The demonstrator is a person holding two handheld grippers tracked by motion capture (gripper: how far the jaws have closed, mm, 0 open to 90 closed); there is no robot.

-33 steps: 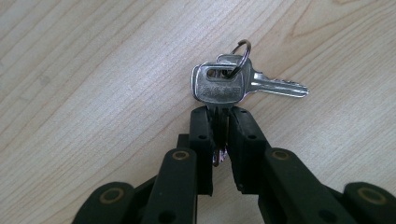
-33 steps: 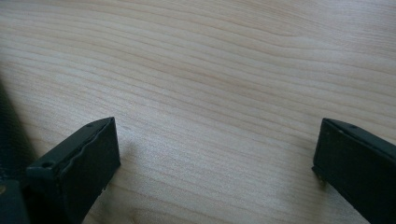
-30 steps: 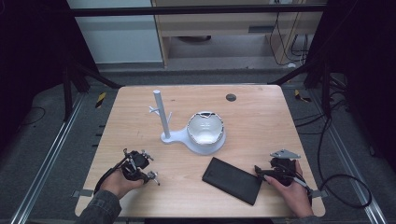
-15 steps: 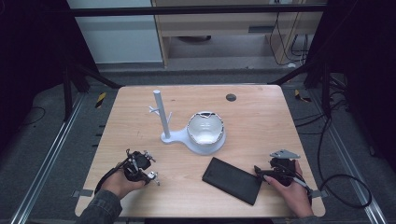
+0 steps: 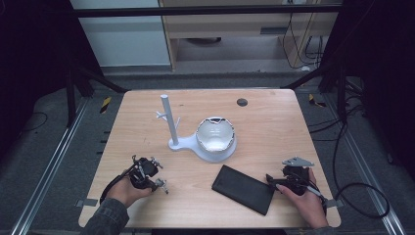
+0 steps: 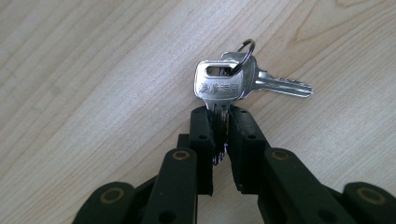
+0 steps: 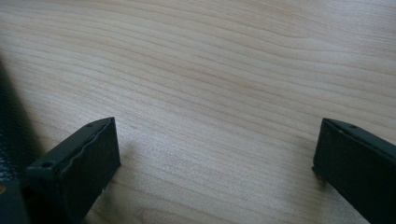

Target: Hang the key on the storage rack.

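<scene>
Pale wood grain runs across the worktop [image 5: 274,122], which is framed by dark floor and metal rails. Near its front-left corner the left gripper [image 5: 149,176] is held low in the person's left hand [image 5: 126,191], with the forearm entering over the front edge. Its jaws are closed tight on the blade of one silver key [image 6: 219,86], whose flat head with a slotted hole stands up above the jaw tips. A second key [image 6: 271,84] lies flat on the wood just behind it, joined to the first by a single small ring [image 6: 245,49]; two keys are counted in all. Near the front-right corner the right gripper [image 5: 281,181] is rested on the wood in the right hand [image 5: 308,203], its jaws spread wide with nothing between them but bare wood. One flat black case [image 5: 243,189] lies just beside it, toward the middle of the front edge. Farther back, at the worktop's centre, one white stand [image 5: 172,127] with an upright post and small pegs is seen, and one white bowl [image 5: 215,137] sits on its base. One small dark disc [image 5: 241,102] lies near the far edge.
</scene>
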